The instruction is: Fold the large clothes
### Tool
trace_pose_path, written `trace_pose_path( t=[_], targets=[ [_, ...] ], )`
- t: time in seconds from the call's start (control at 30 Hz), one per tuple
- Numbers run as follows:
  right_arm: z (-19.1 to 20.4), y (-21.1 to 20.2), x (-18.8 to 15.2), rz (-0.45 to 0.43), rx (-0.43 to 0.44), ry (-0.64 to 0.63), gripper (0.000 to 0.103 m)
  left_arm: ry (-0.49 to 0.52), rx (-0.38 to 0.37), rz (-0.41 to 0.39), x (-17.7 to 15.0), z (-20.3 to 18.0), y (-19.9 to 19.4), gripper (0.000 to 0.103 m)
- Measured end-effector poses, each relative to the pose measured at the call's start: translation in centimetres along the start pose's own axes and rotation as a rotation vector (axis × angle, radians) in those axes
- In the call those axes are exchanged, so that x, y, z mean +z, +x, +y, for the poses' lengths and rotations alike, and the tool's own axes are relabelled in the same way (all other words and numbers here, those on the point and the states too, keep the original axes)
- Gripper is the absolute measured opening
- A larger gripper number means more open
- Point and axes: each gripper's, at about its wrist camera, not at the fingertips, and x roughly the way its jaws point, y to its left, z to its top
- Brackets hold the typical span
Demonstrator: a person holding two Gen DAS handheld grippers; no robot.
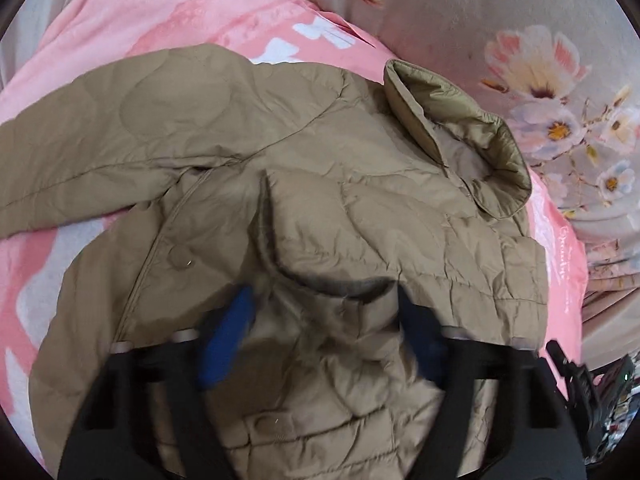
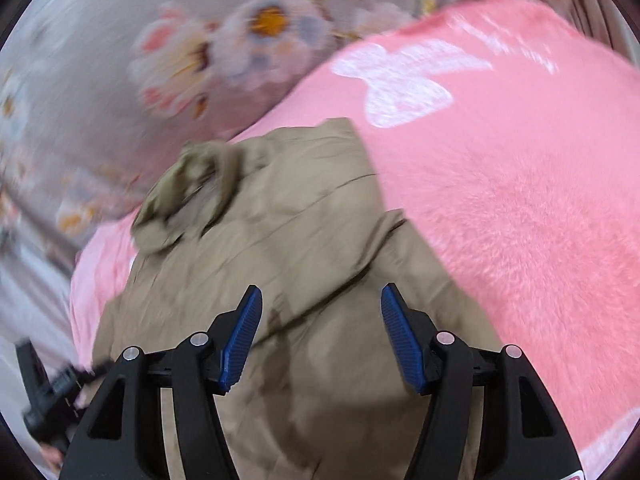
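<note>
I'm holding my left tool (image 1: 324,328) low over the jacket (image 1: 280,184), fingers spread wide with a raised fold of the fabric bunched between them; whether they're pinching it I cannot tell. My right tool (image 2: 322,336) is hovering wide over it too, gripping nothing. The jacket is lying on the pink blanket (image 1: 132,20), collar (image 1: 460,136) pointing to the frame's upper right, sleeve (image 1: 100,136) stretching left.
</note>
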Motion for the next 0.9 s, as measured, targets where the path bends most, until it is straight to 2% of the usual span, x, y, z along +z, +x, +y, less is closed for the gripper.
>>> trace_pose_path(
  t=[0.03, 0.07, 0.1, 0.13, 0.17, 0.23, 0.27, 0.33, 0.4, 0.47, 0.53, 0.67, 0.9],
  targets=[
    [-0.2, 0.6, 0.3, 0.005, 0.000, 0.019, 0.046, 0.023, 0.006, -0.009, 0.1, -0.4, -0.1, 0.038],
    [-0.3, 1.3, 0.9, 0.012, 0.002, 0.028, 0.026, 0.055, 0.021, -0.020, 0.3, -1.0, -0.1, 0.023],
    [-0.2, 1.9, 1.3, 0.017, 0.008, 0.033, 0.014, 0.078, 0.041, -0.032, 0.6, -1.6, -0.1, 0.016],
    [0.1, 2.1, 1.6, 0.015, 0.011, 0.030, 0.006, 0.093, 0.047, -0.043, 0.9, -1.8, -0.2, 0.009],
    [0.9, 1.6, 2.0, -0.015, 0.015, 0.007, 0.004, 0.111, 0.053, -0.067, 1.3, -2.2, -0.5, 0.006],
    [2.6, -0.3, 2.4, -0.096, 0.026, -0.068, 0.004, 0.148, 0.055, -0.136, 2.2, -2.9, -1.8, 0.005],
    [4.3, -2.2, 2.3, -0.177, 0.015, -0.152, 0.003, 0.176, 0.061, -0.204, 2.5, -3.4, -3.2, 0.005],
    [5.8, -3.0, 1.9, -0.250, -0.036, -0.253, 0.003, 0.201, 0.083, -0.275, 2.7, -3.6, -4.2, 0.005],
    [5.8, -1.0, 1.8, -0.199, -0.100, -0.286, 0.003, 0.227, 0.130, -0.261, 2.9, -3.8, -2.7, 0.005],
    [4.6, 1.9, 1.4, -0.094, -0.151, -0.261, 0.003, 0.249, 0.184, -0.203, 2.4, -3.5, 0.1, 0.005],
    [3.5, 3.7, 1.0, -0.026, -0.161, -0.228, 0.003, 0.259, 0.227, -0.143, 1.6, -2.7, 2.8, 0.005],
    [3.1, 4.3, 0.7, -0.001, -0.182, -0.239, 0.003, 0.297, 0.271, -0.163, 0.4, -2.6, 4.1, 0.006],
    [4.4, 5.2, -1.0, -0.023, -0.298, -0.352, 0.005, 0.338, 0.328, -0.198, -0.5, -3.0, 5.0, 0.007]
  ],
)
